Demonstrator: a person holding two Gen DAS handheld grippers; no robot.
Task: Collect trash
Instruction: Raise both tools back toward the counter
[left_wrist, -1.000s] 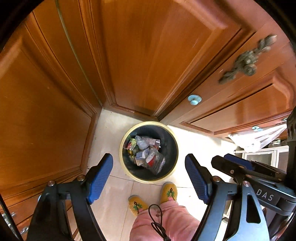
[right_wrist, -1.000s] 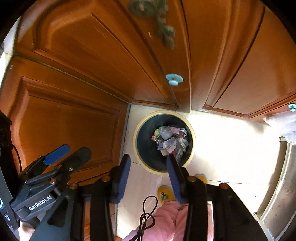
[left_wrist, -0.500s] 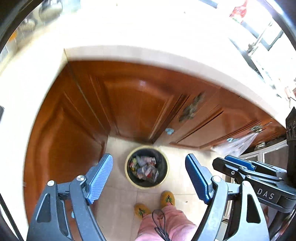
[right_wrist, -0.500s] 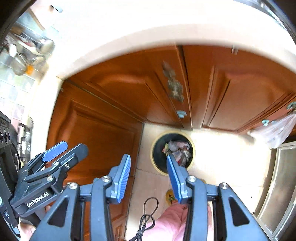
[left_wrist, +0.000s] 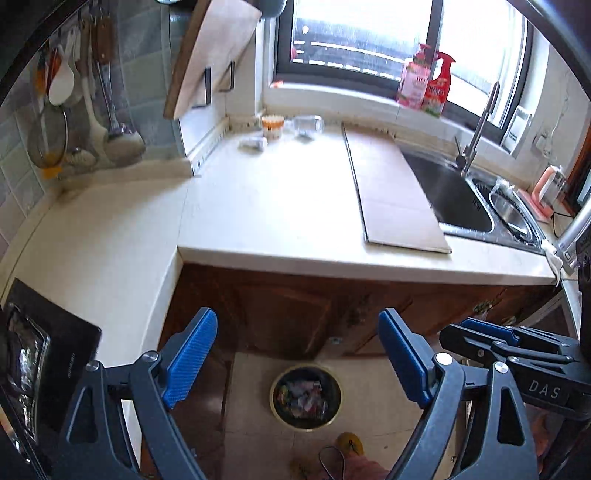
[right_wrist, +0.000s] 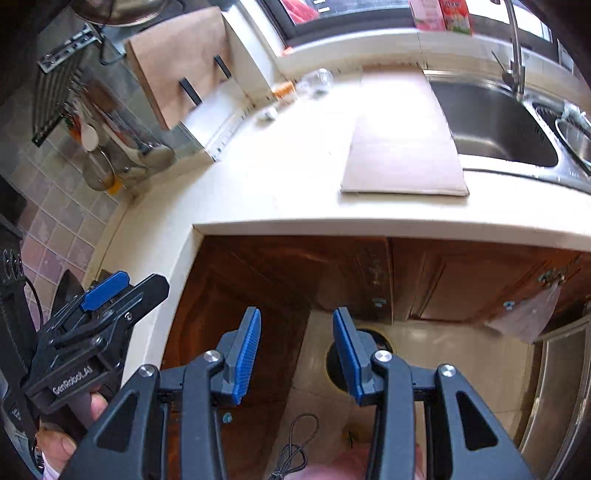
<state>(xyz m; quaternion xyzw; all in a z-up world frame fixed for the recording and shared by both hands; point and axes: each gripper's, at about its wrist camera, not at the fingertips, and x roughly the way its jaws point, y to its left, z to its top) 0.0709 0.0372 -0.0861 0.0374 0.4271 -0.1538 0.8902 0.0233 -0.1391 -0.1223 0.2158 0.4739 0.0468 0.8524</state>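
Observation:
A round black bin with a yellow rim stands on the floor by the cabinets, full of mixed trash; it also shows in the right wrist view, half hidden by a finger. On the far counter lie a small crumpled white piece, an orange-banded cup and a clear plastic bottle. My left gripper is open wide and empty, high above the bin. My right gripper is open and empty beside it.
A flat cardboard sheet lies on the cream counter next to a steel sink with a tap. Two pink and red bottles stand on the window sill. Utensils hang at the left wall. Wooden cabinet doors are below.
Both grippers have risen from close above the bin to counter height and tilted up, so the counter, sink and window now show. Both stay open and empty.

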